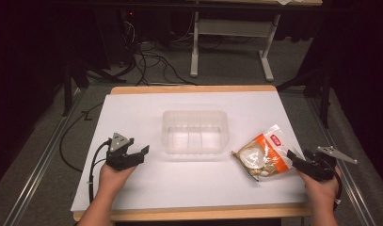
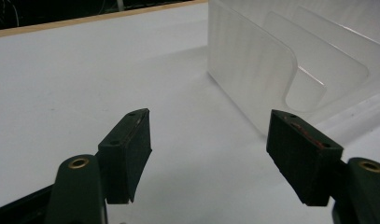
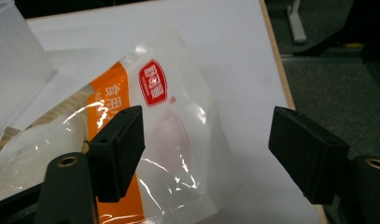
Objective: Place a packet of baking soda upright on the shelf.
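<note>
A clear plastic tub (image 1: 195, 132) stands empty in the middle of the white table (image 1: 132, 113). To its right lies a sealed snack bag (image 1: 265, 153) with an orange band and a red label. My right gripper (image 1: 292, 156) is open at the bag's right edge; in the right gripper view the bag (image 3: 150, 140) lies under and between the jaws, with the left pad (image 3: 117, 149) over it. My left gripper (image 1: 141, 154) is open, left of the tub, with nothing between its jaws; its own view has the tub's wall (image 2: 253, 79) just ahead on the right.
The wooden table edge (image 1: 194, 88) runs along the far side. Beyond it on the carpet are cables (image 1: 151, 61) and a white desk frame (image 1: 231, 42). The table's right edge (image 3: 276, 65) is close to my right gripper.
</note>
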`<state>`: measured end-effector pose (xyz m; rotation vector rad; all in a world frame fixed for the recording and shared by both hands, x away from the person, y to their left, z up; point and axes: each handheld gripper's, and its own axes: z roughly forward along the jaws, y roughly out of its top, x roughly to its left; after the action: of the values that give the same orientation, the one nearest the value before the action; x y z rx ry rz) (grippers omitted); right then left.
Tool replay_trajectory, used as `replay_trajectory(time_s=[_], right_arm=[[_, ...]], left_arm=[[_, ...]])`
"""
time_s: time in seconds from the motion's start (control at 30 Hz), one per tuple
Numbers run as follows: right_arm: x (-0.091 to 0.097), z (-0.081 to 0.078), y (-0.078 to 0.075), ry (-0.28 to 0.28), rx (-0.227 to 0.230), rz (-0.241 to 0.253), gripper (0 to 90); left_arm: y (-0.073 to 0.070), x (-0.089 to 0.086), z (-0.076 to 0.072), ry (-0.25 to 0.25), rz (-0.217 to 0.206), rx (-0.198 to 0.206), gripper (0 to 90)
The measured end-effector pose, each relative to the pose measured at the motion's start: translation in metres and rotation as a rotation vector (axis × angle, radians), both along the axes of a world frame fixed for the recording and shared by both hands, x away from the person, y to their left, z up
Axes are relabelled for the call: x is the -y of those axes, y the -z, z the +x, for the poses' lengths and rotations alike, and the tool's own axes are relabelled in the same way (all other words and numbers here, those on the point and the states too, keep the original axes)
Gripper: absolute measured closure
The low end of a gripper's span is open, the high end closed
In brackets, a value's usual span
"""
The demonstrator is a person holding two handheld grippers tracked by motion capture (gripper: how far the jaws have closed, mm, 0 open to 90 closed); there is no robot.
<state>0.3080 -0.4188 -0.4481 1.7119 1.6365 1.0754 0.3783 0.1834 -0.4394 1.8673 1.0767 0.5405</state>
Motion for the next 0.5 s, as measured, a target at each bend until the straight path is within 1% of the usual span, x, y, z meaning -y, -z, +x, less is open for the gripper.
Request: replay_trajectory(time_s=[0.07, 0.1, 0.13, 0.17, 0.2, 0.23, 0.3, 0.33, 0.37, 0.4, 0.43, 0.47, 0.5], right_arm=[[0.001, 0.002, 0.005, 0.001, -0.029, 0.029, 24.9], [0.002, 0.003, 0.008, -0.004, -0.044, 0.054, 25.1], [0.002, 0.003, 0.008, -0.004, -0.044, 0.054, 25.1], [0.003, 0.004, 0.01, -0.016, -0.051, 0.075, 26.8], [0.003, 0.004, 0.011, -0.022, -0.052, 0.084, 28.2], [0.003, 0.004, 0.011, -0.022, -0.052, 0.084, 28.2], [0.002, 0.003, 0.013, -0.034, -0.051, 0.106, 32.0], [0.002, 0.003, 0.013, -0.044, -0.049, 0.117, 35.4], [0.001, 0.002, 0.012, -0.059, -0.042, 0.126, 41.1], [0.001, 0.002, 0.012, -0.059, -0.042, 0.126, 41.1], [-0.001, 0.002, 0.009, -0.073, -0.025, 0.119, 45.7], [-0.001, 0.002, 0.009, -0.073, -0.025, 0.119, 45.7], [-0.004, 0.001, 0.006, -0.084, -0.009, 0.12, 48.8]], left_arm=[[0.0, 0.0, 0.0, 0.002, 0.004, -0.001, 31.0], [0.0, 0.001, 0.0, 0.004, 0.006, -0.002, 31.0], [0.0, 0.001, 0.0, 0.004, 0.006, -0.002, 31.0], [0.001, 0.001, 0.0, 0.006, 0.007, -0.004, 31.0], [0.001, 0.001, 0.0, 0.006, 0.007, -0.004, 31.0], [0.001, 0.001, 0.0, 0.008, 0.01, -0.006, 31.0], [0.001, 0.002, 0.0, 0.01, 0.013, -0.007, 31.0], [0.001, 0.002, 0.0, 0.011, 0.013, -0.006, 31.0], [0.001, 0.002, 0.0, 0.01, 0.014, -0.004, 31.0], [0.001, 0.002, 0.0, 0.011, 0.016, -0.005, 31.0], [0.002, 0.002, 0.001, 0.009, 0.017, -0.007, 31.0], [0.002, 0.002, 0.001, 0.009, 0.017, -0.007, 31.0], [0.002, 0.002, 0.001, 0.01, 0.017, -0.009, 31.0]])
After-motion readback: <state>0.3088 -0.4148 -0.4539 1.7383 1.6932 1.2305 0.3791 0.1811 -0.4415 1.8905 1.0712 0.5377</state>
